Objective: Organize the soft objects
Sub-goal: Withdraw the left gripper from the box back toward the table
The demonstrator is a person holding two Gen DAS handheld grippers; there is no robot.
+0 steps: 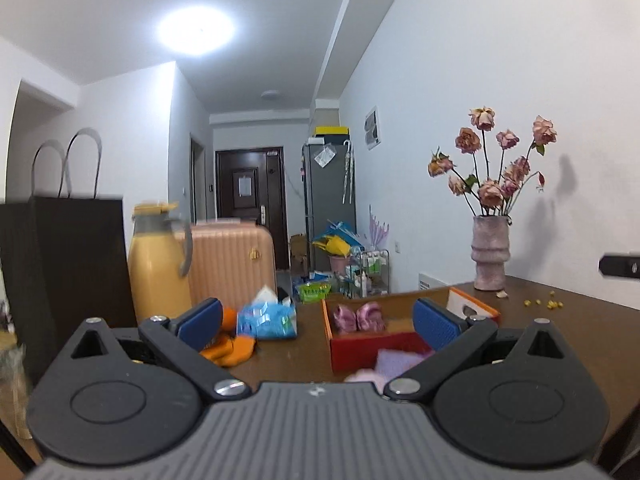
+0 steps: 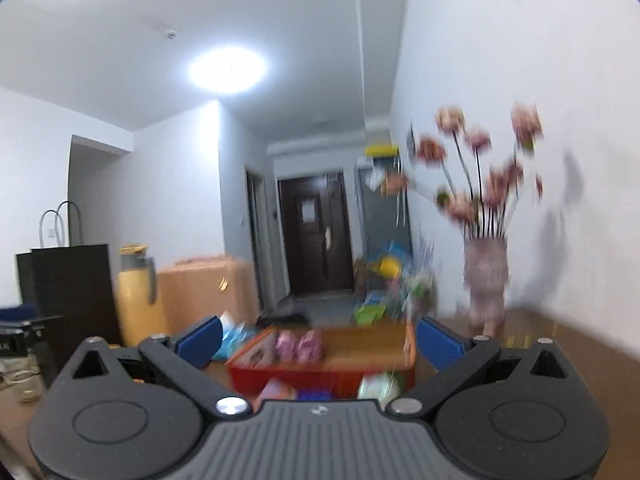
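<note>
The left gripper, black-armed with blue ribbed pads, stands spread as wide as it goes with nothing between its jaws, pointing level over a dark brown wooden table. Beyond its right pad lies an open cardboard box with red and orange sides, its plain brown floor holding two pinkish-purple fluffy soft pieces side by side near its far left corner; a pale lilac soft cloth and a pink soft lump show at the box's near edge, though whether they lie inside or just in front cannot be told. Left of the box sits a light blue plastic tissue pack with a white tissue poking up, and against it, partly behind the left pad, an orange soft cloth item. Further left stand a tall yellow jug with a grey handle and a black paper bag with loop handles; a peach ribbed suitcase stands behind the jug. At the table's far right a mottled pink ceramic vase of dried roses stands near the white wall, with small yellow bits scattered beside it. The right gripper, seen through heavy blur, is likewise spread wide and empty, facing the same box, where the two fluffy pieces and some blurred items at its near side are visible.
</note>
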